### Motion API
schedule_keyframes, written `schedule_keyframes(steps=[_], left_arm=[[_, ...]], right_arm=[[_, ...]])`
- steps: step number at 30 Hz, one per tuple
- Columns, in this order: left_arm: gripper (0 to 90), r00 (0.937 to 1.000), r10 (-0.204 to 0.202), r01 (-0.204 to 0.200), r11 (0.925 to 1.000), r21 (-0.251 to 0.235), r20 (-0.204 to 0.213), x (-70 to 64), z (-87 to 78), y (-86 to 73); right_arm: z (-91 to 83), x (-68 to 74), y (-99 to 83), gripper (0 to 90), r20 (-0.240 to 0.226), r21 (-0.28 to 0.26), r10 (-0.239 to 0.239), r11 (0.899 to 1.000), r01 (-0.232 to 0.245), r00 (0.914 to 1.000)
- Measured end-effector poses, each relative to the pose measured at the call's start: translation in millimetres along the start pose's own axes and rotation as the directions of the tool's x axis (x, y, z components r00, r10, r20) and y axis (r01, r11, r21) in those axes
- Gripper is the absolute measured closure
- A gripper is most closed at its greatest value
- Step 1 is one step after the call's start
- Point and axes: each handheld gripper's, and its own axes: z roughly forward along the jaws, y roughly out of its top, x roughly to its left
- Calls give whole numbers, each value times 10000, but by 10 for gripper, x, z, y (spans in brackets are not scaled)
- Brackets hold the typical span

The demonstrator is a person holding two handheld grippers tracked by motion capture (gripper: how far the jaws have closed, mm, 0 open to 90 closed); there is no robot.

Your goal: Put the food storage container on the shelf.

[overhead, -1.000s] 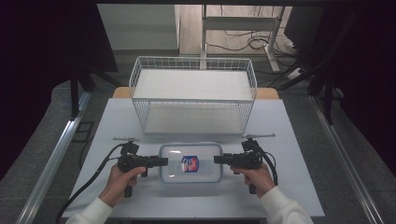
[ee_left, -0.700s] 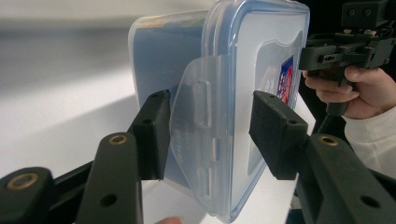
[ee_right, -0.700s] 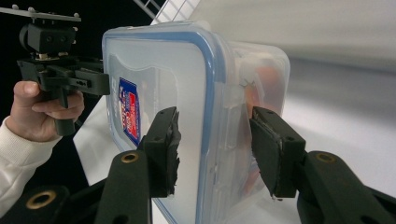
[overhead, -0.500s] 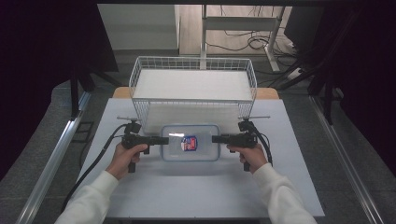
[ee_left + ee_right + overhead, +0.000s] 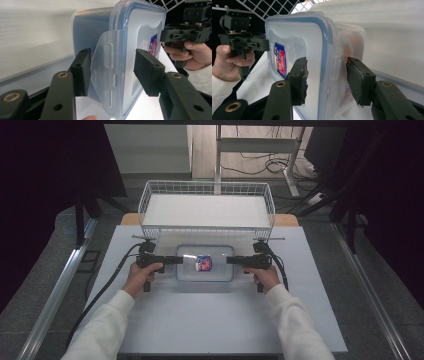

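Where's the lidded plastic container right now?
In the high view, the container sits mid-table just in front of the wire basket, between the left hand-held gripper and right hand-held gripper.

container (image 5: 205,263): clear glossy plastic | basket (image 5: 206,187): white wire | table (image 5: 200,320): matt white

the wire basket (image 5: 207,210) stands just beyond the clear lidded container (image 5: 205,262), its front wall barring the way forward at table level; the basket is open on top. the table (image 5: 200,325) on the person's side of the container lies bare and wide. the left gripper (image 5: 172,260) and right gripper (image 5: 235,260) take up the container's two short ends, jaws set around the side latches with gaps showing. bare strips of table lie outside each hand.
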Motion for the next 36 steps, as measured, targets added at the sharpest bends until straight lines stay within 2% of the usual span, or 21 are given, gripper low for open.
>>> schedule_keyframes(steps=[4,5,6,12,16,21,24,28,30,32,34,35,36], left_arm=[[487,9998,-177,177,9998,-49,-20,12,11,2],[486,9997,-242,241,9997,-103,-32,17,15,2],[485,9995,-299,298,9994,-164,-35,25,21,4],[480,9991,-416,413,9983,-418,-64,83,52,18],[477,9975,-685,673,9953,-693,-147,90,74,9],[470,9975,-678,662,9948,-770,-187,99,90,-2],[438,9965,-720,680,9939,-867,-434,82,122,-14],[381,9970,-662,626,9942,-869,-394,51,135,-39],[331,9973,-477,425,9950,-907,-564,6,108,-48],[321,9960,-34,-45,9960,-890,-891,-51,38,-60],[294,9932,21,-147,9941,-1075,-1165,-111,-19,-76],[294,9918,148,-288,9937,-1085,-1273,-142,-67,-88],[290,9904,259,-416,9926,-1140,-1357,-183,-131,-111]], right_arm=[[22,-23,1,516,24,-134,10,9999,-10,10000],[28,-31,1,514,32,-189,90,9998,-89,10000],[35,-36,1,512,75,-250,381,9990,-379,9992],[52,-39,0,509,268,-424,774,9962,-762,9966],[65,-31,-3,507,493,-580,1135,9922,-1106,9923],[81,-66,-4,506,467,-742,1273,9895,-1236,9908],[92,-67,-7,496,531,-736,1453,9872,-1413,9880],[103,-46,-22,464,831,-777,1250,9899,-1186,9887],[66,29,-25,395,1236,-907,771,9937,-661,9893],[47,58,-25,376,1312,-914,655,9944,-537,9892],[-45,189,-36,320,1923,-860,-180,9957,351,9812],[-45,189,-36,320,1923,-860,-180,9957,351,9812],[-83,239,-47,320,2049,-841,-549,9937,735,9773]])
